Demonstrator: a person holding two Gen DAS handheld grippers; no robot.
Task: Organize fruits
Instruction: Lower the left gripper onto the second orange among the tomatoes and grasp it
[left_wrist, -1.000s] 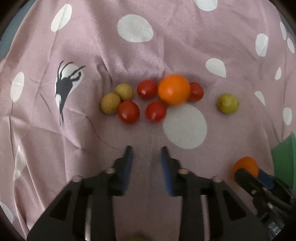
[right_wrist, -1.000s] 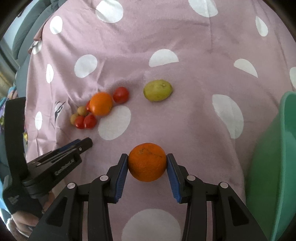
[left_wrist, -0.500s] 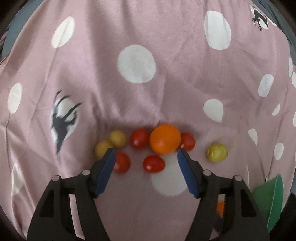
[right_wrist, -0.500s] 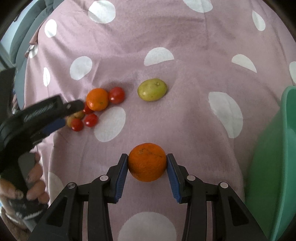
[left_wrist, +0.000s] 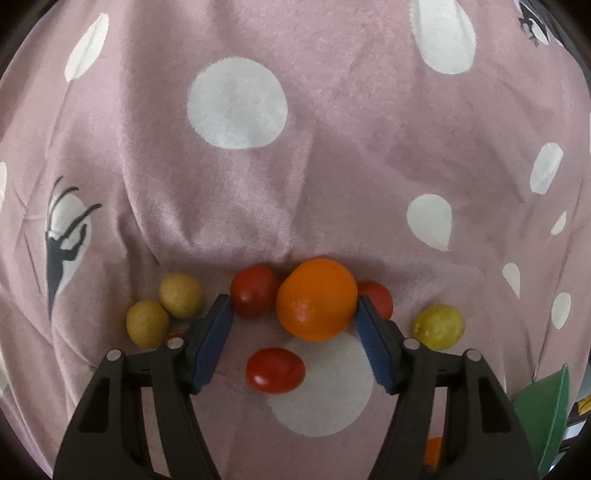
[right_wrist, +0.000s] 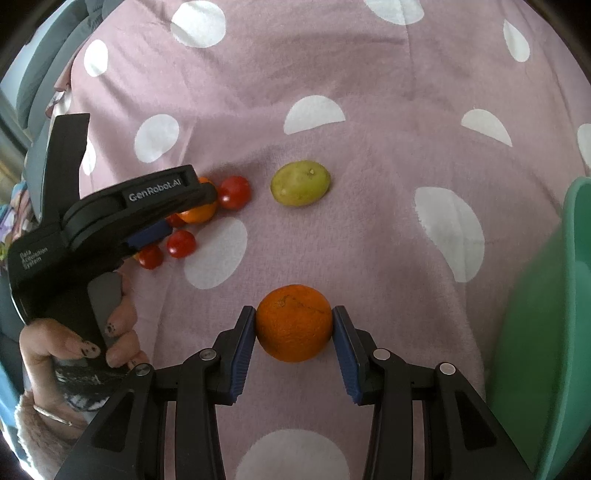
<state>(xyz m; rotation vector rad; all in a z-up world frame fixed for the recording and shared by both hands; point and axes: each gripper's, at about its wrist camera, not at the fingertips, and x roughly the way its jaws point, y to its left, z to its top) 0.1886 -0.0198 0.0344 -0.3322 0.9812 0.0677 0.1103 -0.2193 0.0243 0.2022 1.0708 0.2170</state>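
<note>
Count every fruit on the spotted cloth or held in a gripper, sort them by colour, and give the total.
Oranges: 2
Red cherry tomatoes: 4
Tan round fruits: 2
Yellow-green fruit: 1
Total: 9

Pink cloth (left_wrist: 332, 166) with white dots, orange orange (left_wrist: 317, 299), red tomato (left_wrist: 275, 370), green bowl (right_wrist: 546, 332).
</note>
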